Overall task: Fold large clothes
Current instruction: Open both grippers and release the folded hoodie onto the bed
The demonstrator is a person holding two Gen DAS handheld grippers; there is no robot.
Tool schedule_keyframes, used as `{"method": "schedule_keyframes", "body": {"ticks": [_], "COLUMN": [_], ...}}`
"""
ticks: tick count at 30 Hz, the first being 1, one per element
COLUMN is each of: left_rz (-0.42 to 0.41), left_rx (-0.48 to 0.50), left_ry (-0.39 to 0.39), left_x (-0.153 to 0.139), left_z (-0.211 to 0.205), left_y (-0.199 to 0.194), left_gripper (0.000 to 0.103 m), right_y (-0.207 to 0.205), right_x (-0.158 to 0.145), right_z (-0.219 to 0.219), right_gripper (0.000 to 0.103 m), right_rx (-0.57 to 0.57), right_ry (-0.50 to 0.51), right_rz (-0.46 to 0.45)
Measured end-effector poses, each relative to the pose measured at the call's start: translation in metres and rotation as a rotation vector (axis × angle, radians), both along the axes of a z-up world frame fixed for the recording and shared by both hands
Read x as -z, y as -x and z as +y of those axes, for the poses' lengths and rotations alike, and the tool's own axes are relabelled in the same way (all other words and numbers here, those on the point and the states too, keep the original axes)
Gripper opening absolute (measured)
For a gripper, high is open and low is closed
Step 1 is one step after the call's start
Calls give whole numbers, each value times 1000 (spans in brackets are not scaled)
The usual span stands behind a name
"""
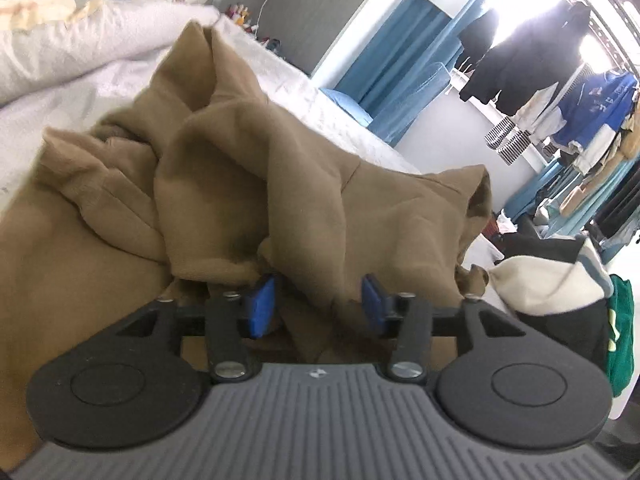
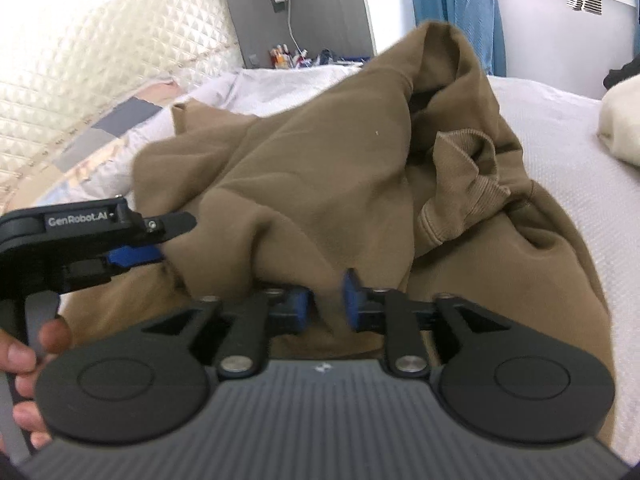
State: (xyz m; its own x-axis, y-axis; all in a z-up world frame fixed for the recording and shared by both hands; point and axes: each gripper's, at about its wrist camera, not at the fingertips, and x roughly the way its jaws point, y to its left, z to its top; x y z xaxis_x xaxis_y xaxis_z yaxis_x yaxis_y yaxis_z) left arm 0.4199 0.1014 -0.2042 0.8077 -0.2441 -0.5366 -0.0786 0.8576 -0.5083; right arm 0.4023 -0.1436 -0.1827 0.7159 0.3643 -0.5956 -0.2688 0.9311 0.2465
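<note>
- One brown sweatshirt lies crumpled on the white bed.
- Two tools: the left tool and right tool each have pads apart, with cloth bunched between them.
- The left tool reads "GenRobot.AI".

Brown garment bunched high ahead of both grippers, blocking forward path; bare white bedspread open to right; clothes pile crowds bed edge; left gripper close alongside.
</note>
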Motion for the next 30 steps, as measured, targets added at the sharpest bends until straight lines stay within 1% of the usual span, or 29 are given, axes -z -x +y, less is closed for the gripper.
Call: {"method": "schedule_keyframes", "body": {"ticks": [1,2,3,4,7,9,10,12,13,14,15,16,17,20,22,23,24,25,27,30], "left_rz": [-8,-32,-64,-95,-185,-223,-222,-204,-203,-200,-192,-188,-183,-156,-134,-112,-90,-66,-33,7], "left_rx": [-12,-12,-17,-21,6,12,16,18,23,28,30,33,38,43,45,47,46,41,28,9], "left_ry": [-34,-72,-106,-125,-146,-169,-175,-162,-150,-151,-162,-172,-183,-206,-225,-219,-214,-220,-241,-206], "left_x": [-6,-14,-22,-28,-42,-46,-47,-47,-47,-46,-44,-42,-40,-27,-16,-9,-4,2,13,26], "left_z": [0,-3,-5,-7,-13,-18,-19,-19,-20,-21,-22,-25,-27,-28,-29,-28,-27,-26,-23,-14], "left_y": [5,11,17,22,31,32,30,20,16,10,3,-3,-11,-29,-37,-42,-46,-51,-60,-75], "left_gripper": [56,56,56,56,56,56,56,50,47,43,39,37,34,26,24,21,20,19,15,13], "right_y": [6,10,15,19,28,31,31,29,25,20,14,7,1,-15,-25,-30,-32,-34,-40,-57], "right_x": [-4,-8,-12,-16,-30,-38,-40,-42,-42,-41,-38,-34,-30,-17,-9,-4,-1,4,11,17], "right_z": [-2,-4,-7,-8,-10,-11,-11,-8,-5,-1,2,6,10,17,19,21,22,24,27,35], "right_gripper": [65,68,68,67,67,67,67,65,56,45,40,33,29,29,29,29,29,27,27,26], "right_rx": [-2,1,-6,-14,-10,-18,-21,-20,-21,-27,-33,-35,-33,-37,-37,-41,-45,-48,-55,-60], "right_ry": [-14,-25,-46,-65,-105,-143,-163,-179,-171,-159,-147,-134,-116,-94,-87,-75,-63,-47,-21,6], "right_rz": [-5,-13,-24,-33,-102,-150,-168,-200,-205,-201,-191,-178,-168,-140,-97,-77,-70,-68,-64,-48]}}
